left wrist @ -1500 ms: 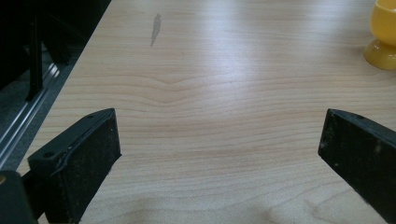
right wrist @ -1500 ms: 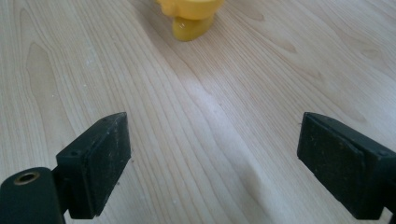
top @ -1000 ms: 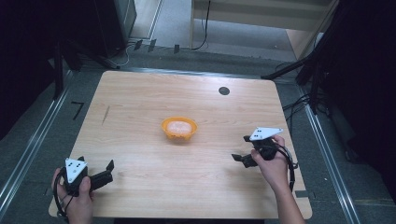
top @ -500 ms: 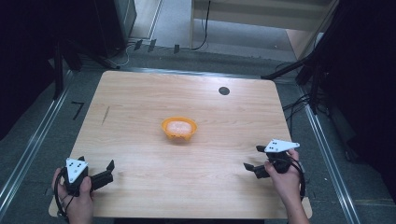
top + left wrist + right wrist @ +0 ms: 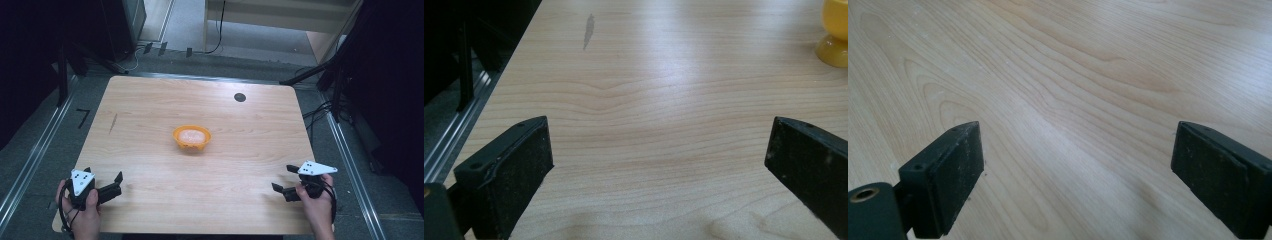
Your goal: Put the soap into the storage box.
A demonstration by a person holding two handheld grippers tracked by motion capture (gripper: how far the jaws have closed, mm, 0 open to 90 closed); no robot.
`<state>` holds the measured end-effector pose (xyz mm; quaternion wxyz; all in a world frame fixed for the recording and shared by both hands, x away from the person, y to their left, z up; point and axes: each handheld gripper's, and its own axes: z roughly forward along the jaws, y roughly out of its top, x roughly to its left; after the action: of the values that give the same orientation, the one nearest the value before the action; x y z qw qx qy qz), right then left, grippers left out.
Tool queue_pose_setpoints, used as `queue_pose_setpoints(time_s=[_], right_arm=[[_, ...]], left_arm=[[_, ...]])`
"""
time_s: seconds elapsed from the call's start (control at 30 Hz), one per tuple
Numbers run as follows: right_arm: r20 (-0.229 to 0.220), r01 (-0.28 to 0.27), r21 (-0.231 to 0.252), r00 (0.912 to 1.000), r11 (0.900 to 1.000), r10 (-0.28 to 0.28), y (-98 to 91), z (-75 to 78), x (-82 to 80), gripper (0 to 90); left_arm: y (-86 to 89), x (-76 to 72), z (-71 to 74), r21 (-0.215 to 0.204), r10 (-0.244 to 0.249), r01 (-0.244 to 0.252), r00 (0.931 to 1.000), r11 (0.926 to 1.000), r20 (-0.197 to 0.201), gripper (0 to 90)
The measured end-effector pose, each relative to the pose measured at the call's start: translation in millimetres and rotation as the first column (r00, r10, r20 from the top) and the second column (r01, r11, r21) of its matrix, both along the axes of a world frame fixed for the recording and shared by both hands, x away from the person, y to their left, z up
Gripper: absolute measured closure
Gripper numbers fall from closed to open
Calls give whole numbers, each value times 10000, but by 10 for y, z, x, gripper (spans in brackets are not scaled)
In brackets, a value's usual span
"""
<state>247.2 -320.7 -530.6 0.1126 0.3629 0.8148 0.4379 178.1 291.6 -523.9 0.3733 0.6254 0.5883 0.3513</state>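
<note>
1. The right gripper [image 5: 283,180] was held low over the near right corner of the table [image 5: 150,100]; its jaws had just been opening and stood wide apart, with nothing but bare wood between them.
2. The left gripper [image 5: 116,186] was held at the near left corner, jaws likewise spread wide and empty, aimed toward the table's middle.
3. Both were judged to be parked at the near edge, well apart from the work, so that the centre was left free.
4. The orange bowl [image 5: 192,137] was set upright near the middle of the table, between the two grippers and well clear of each; something pale was seen inside it.
5. A small dark round mark [image 5: 240,97] was seen beyond the bowl, toward the far edge.
</note>
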Motion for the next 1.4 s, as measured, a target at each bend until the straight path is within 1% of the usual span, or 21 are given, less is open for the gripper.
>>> queue_pose_setpoints(time_s=[0.07,0.1,0.13,0.17,0.23,0.27,0.43,0.5,0.53,0.67,0.7,0.83,1.13,1.27,1.33,1.37,1.4], right_arm=[[24,155,90,9999,9998,-156,-52,-7,-41,49],[38,152,143,9999,9998,-152,-80,-9,-63,15],[43,188,129,9998,9997,-188,-92,-8,-73,0],[129,336,89,9993,9994,-337,-115,-8,-93,0],[83,418,222,9991,9989,-420,-168,-20,-131,0],[102,504,200,9987,9985,-506,-187,-29,-148,0],[64,621,293,9980,9976,-623,-281,-73,-226,0],[89,713,258,9974,9971,-715,-325,-87,-260,0],[80,744,340,9972,9966,-747,-354,-93,-284,0],[75,896,394,9959,9952,-900,-443,-108,-352,0],[107,1002,417,9949,9941,-1007,-474,-114,-379,0],[143,1067,511,9941,9930,-1076,-542,-125,-432,0],[217,1478,700,9885,9865,-1496,-682,-168,-557,0],[179,1614,963,9863,9822,-1638,-728,-219,-607,0],[168,1672,970,9854,9811,-1696,-746,-251,-622,0],[202,1711,992,9846,9802,-1739,-756,-257,-627,0],[274,1751,1118,9834,9782,-1791,-767,-252,-634,0]], left_arm=[[0,0,0,5,-11,11,10000,10000,-3,0],[0,0,0,7,-13,13,10000,10000,-5,0],[-1,0,0,13,-11,11,10000,10000,-3,0],[-2,-1,0,18,-13,13,10000,10000,-1,0],[-4,-1,1,44,-12,12,10000,10000,-5,0],[-5,-2,0,62,-5,5,10000,10000,-4,0],[-8,-3,1,78,-7,7,10000,10000,0,0],[-10,-2,0,83,-8,8,10000,10000,5,0],[-10,-3,0,98,-20,20,10000,9999,-5,0],[-11,-3,1,151,-36,36,10000,9999,-17,0],[-12,-3,1,157,-32,33,10000,9999,-20,0],[-17,-3,1,191,-27,27,10000,9998,-11,0],[-28,-4,0,231,-22,22,10000,9997,-1,0],[-31,-2,0,272,-12,12,10000,9996,-4,0],[-32,-1,-1,294,-30,31,10000,9996,-12,0],[-33,-2,-1,298,-41,41,10000,9995,-9,0],[-33,-1,-1,300,-37,37,10000,9995,-10,0]])
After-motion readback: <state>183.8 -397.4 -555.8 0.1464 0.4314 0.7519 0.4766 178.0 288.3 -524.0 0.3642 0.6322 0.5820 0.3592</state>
